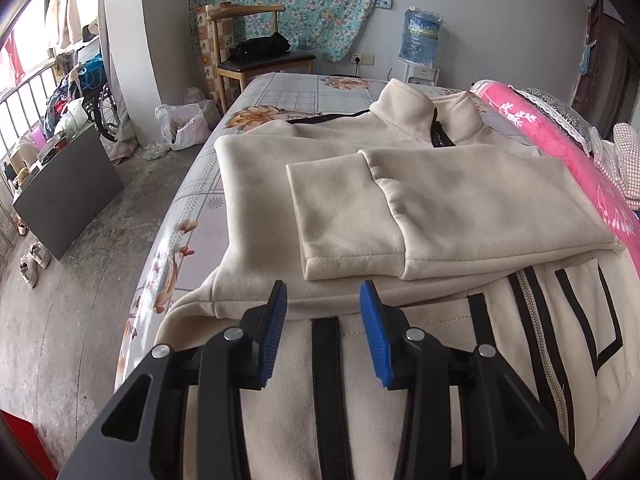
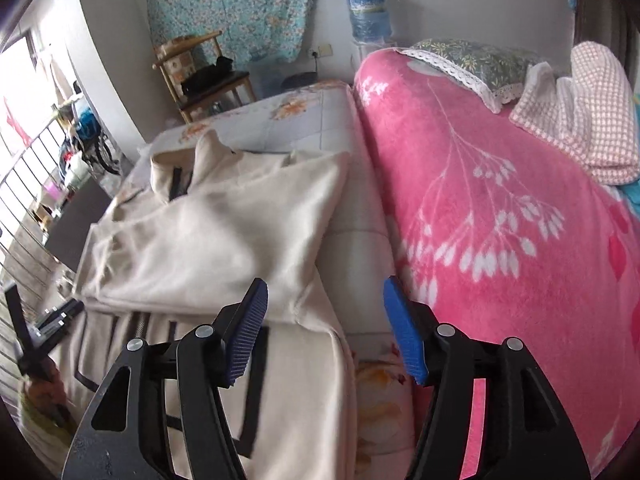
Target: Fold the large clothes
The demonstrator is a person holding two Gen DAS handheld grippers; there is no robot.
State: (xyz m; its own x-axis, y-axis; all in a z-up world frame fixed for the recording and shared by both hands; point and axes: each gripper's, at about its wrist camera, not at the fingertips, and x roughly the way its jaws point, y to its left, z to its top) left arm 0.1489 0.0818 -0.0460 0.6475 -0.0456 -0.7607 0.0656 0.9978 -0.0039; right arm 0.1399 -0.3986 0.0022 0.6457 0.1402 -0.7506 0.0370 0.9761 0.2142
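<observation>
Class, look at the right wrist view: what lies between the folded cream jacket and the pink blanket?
In the right wrist view, only a bare strip of the floral bedsheet separates the cream jacket from the pink blanket.

**No readable text in either view**

The water bottle [image 1: 420, 38] on the dispenser by the far wall carries a blue and green label, but its print is too small and blurred to make out. The cream jacket [image 1: 400, 208] on the bed shows only black stripes and outlines, no lettering.
</observation>
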